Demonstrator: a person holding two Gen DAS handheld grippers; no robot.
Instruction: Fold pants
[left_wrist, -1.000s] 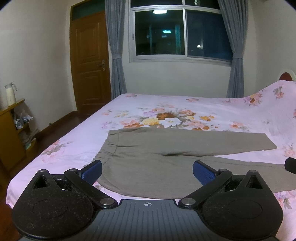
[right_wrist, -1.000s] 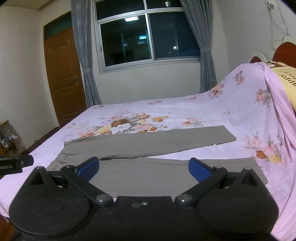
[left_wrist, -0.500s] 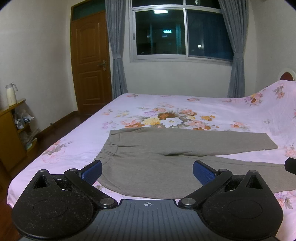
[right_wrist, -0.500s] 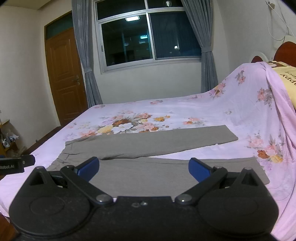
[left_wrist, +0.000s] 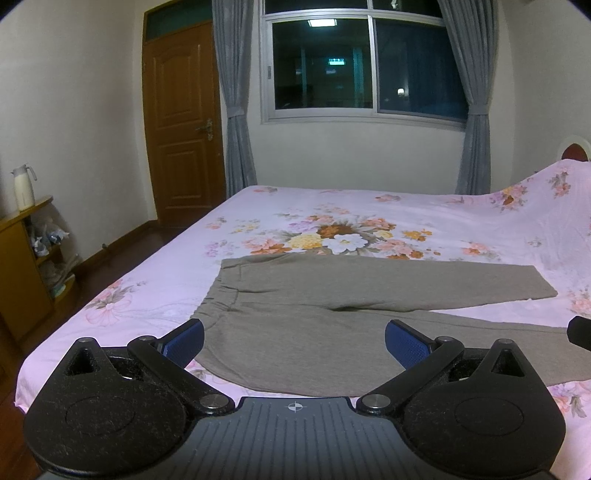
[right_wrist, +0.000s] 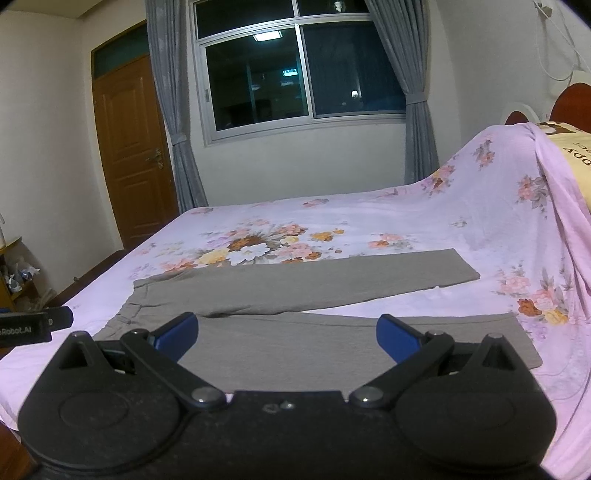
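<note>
Grey pants (left_wrist: 332, 306) lie flat on the floral bedsheet, waistband to the left, both legs spread out to the right in a narrow V. In the right wrist view the same pants (right_wrist: 325, 291) show both leg ends at the right. My left gripper (left_wrist: 294, 341) hovers open above the near edge of the waist part, blue pads wide apart, nothing between them. Over the near leg, my right gripper (right_wrist: 287, 336) is open too and holds nothing. Each gripper's tip shows at the edge of the other's view.
The bed (left_wrist: 166, 280) with its pink floral sheet fills the middle; the sheet rises over pillows (right_wrist: 524, 192) at the right. A wooden door (left_wrist: 181, 125), a curtained window (left_wrist: 365, 62) and a yellow side cabinet (left_wrist: 22, 273) with a white jug (left_wrist: 23, 186) stand beyond.
Both views have lifted and tilted slightly, so the pants sit a little lower in frame. The pants have not moved and both grippers stay open.
</note>
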